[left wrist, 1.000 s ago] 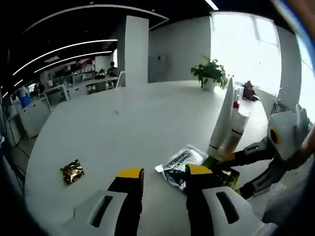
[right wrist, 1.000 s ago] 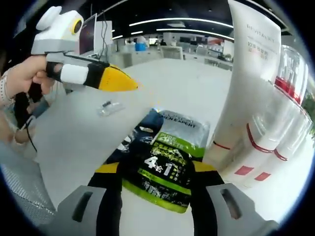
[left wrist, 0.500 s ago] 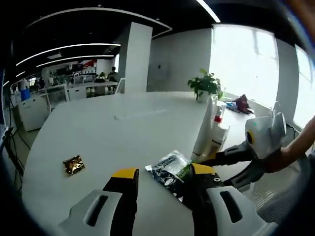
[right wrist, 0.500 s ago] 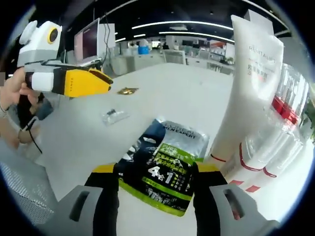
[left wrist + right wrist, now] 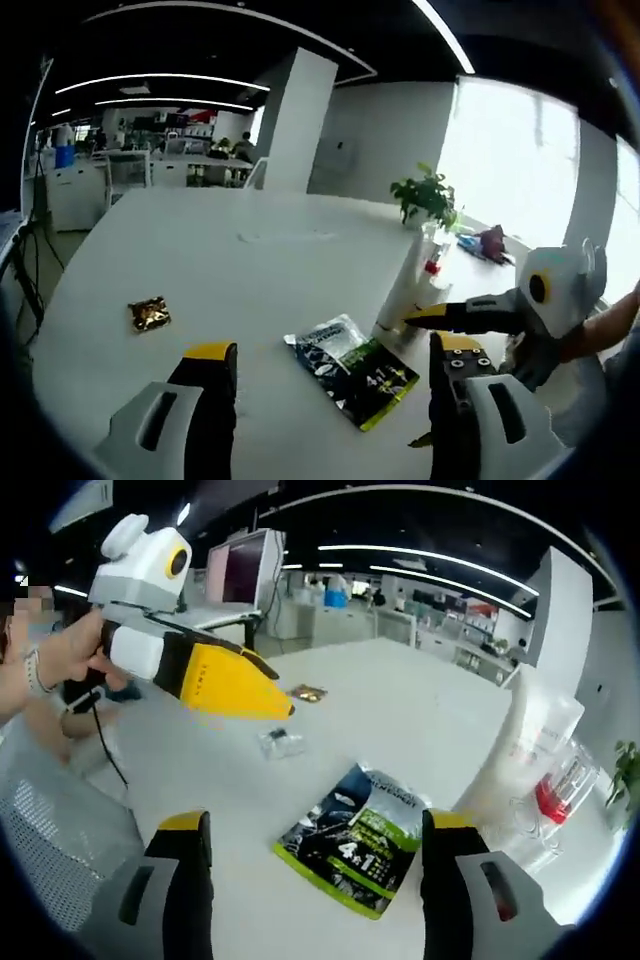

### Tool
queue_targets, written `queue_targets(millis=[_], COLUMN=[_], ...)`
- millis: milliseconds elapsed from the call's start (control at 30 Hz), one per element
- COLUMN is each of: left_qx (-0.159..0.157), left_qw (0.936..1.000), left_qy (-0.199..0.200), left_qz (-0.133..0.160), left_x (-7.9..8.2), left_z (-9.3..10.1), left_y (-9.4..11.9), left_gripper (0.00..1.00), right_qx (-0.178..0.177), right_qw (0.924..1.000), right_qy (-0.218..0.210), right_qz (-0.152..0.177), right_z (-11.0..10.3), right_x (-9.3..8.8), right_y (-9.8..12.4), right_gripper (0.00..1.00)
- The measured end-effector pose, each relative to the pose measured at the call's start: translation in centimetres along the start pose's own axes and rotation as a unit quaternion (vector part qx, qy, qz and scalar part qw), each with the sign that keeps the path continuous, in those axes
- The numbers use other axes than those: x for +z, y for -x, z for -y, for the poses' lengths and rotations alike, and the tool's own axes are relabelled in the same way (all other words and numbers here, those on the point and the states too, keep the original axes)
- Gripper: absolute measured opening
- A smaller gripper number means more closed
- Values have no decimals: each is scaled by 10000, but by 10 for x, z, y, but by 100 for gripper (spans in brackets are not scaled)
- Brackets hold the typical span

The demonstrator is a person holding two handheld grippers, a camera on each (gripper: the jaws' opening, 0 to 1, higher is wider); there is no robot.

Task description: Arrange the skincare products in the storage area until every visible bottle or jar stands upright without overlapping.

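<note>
White tabletop (image 5: 200, 270) carries everything here, and the landmark on it is a flat sachet (image 5: 352, 366) — dark, with a green band and "4 in 1" printed on its face.

From the left gripper view, the left gripper (image 5: 330, 375) hangs above the table with its yellow-tipped jaws spread wide, nothing between them; the sachet lies flat between and just beyond them. Just past the sachet's far corner stand a tall white tube (image 5: 401, 290) and a clear bottle (image 5: 428, 284) with a red band, both upright and close together. The right gripper (image 5: 432, 318) comes in beside the tube, above the sachet's right edge, held by a hand (image 5: 545, 352); its own view shows its jaws set wide apart. Well to the sachet's left lies a small gold wrapper (image 5: 148, 314). A potted plant (image 5: 427, 197) stands far beyond the sachet at the table's far edge.

From the right gripper view, the right gripper (image 5: 315, 860) holds nothing, and the sachet (image 5: 358, 850) lies on the table between its jaws. The tube (image 5: 520, 755) and bottle (image 5: 553, 798) stand upright right of the sachet. Beyond it lie a small clear wrapper (image 5: 280, 743) and, farther off, the gold wrapper (image 5: 306, 692). The left gripper (image 5: 285, 708) hovers above them, held by a hand (image 5: 70, 660).
</note>
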State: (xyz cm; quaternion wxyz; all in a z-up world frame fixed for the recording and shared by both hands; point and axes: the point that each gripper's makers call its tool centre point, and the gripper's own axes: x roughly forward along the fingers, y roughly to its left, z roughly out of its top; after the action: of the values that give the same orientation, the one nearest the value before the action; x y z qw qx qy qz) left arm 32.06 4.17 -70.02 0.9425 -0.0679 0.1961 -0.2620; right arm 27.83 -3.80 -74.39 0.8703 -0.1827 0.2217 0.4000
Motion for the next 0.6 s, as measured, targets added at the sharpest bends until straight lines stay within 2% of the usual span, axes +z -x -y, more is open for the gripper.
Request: queue_targets(millis=[100, 233, 367, 533, 600], left_qx=[61, -38, -82, -125, -107], left_qw=[9995, 9995, 9991, 9987, 9983], left_qy=[-281, -265, -404, -488, -564], left_qz=[-87, -140, -138, -70, -33], left_x=[-3, -5, -3, 3, 6], left_z=[2, 9, 20, 28, 30], left_y=[4, 13, 22, 32, 36], left_gripper=[99, 99, 99, 99, 99], right_qx=[-6, -5, -151, -153, -265], right_qw=[9999, 9998, 9995, 9991, 9985], right_qy=[56, -26, 30, -147, -190], right_qz=[113, 173, 267, 376, 443], right_z=[0, 4, 12, 20, 25], right_x=[9, 14, 21, 26, 28], right_y=[12, 27, 40, 52, 57], right_gripper=[93, 99, 99, 99, 100])
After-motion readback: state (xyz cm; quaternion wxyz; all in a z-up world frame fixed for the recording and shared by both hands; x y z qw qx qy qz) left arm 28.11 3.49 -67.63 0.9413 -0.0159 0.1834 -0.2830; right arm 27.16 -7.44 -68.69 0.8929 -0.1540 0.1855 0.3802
